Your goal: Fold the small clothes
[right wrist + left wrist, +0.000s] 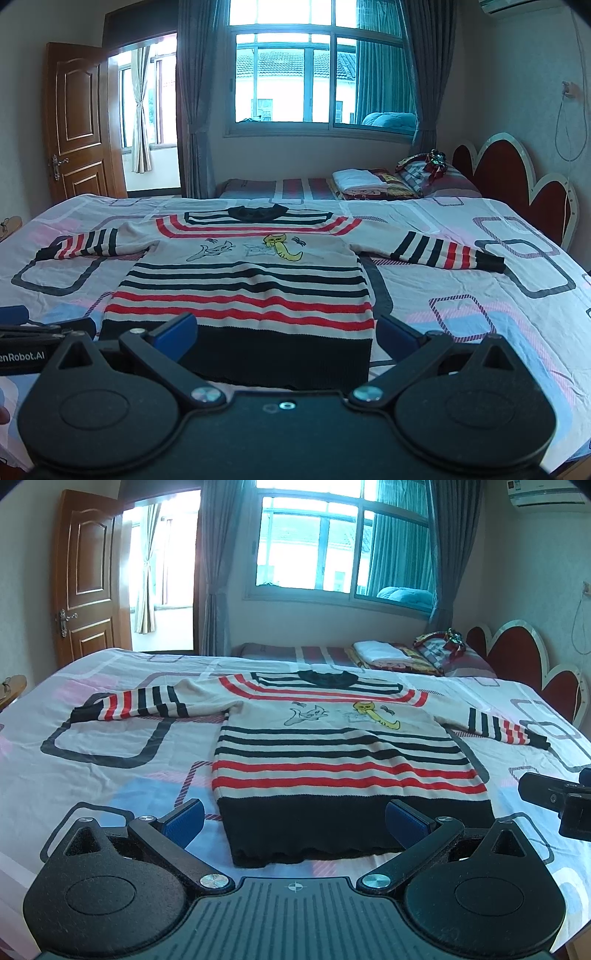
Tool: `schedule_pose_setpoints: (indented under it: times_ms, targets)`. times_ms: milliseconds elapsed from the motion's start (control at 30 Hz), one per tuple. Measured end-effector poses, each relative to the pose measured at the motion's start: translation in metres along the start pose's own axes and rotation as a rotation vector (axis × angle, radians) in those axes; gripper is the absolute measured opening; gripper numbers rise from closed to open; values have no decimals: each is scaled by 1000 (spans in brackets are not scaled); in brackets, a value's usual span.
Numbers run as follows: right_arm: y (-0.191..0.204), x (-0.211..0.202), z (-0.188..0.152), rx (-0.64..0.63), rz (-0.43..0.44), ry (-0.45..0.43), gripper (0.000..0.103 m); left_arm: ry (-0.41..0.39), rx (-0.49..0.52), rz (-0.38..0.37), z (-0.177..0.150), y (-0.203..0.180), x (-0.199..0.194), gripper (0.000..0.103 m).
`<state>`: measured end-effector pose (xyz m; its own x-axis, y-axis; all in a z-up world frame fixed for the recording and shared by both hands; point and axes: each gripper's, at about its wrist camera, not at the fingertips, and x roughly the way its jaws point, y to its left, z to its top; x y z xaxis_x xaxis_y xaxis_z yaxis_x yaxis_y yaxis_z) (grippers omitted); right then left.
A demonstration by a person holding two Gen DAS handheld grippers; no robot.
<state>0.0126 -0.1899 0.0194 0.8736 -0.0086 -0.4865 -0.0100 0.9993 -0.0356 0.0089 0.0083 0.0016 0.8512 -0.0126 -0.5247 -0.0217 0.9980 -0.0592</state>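
A small striped sweater (332,746) (243,280) lies flat on the bed, front up, both sleeves spread out, black collar at the far end and black hem nearest me. It has red and black stripes and cat drawings on the chest. My left gripper (294,818) hovers open over the hem, blue pads wide apart, nothing between them. My right gripper (286,332) is also open above the hem, closer to its right corner. The right gripper (557,801) shows at the right edge of the left wrist view, and the left gripper (40,332) at the left edge of the right wrist view.
The bed sheet (103,768) (480,295) is white with grey, pink and blue squares. Folded clothes (384,653) (365,181) and a pillow lie on a second bed by the window. A red headboard (513,177) stands on the right, an open wooden door (86,579) on the left.
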Motion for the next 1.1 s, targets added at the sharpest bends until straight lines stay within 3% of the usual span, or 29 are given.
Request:
schedule_pose_setpoints:
  times_ms: [700,833,900,1100]
  targets:
    - [5,9,-2,9,-22,10,102,19,9,-7,-1,6,6,103]
    - [4,8,-4,16,-98,-48,102,-10,-4,-34,2,8,3,103]
    - [-1,9,-5,29,-112,-72,102,-14,-47,-91,7,13,5,103]
    - [-26,25,-1,132,-30,-61,102,-44,-45,-118,21,16,28,103]
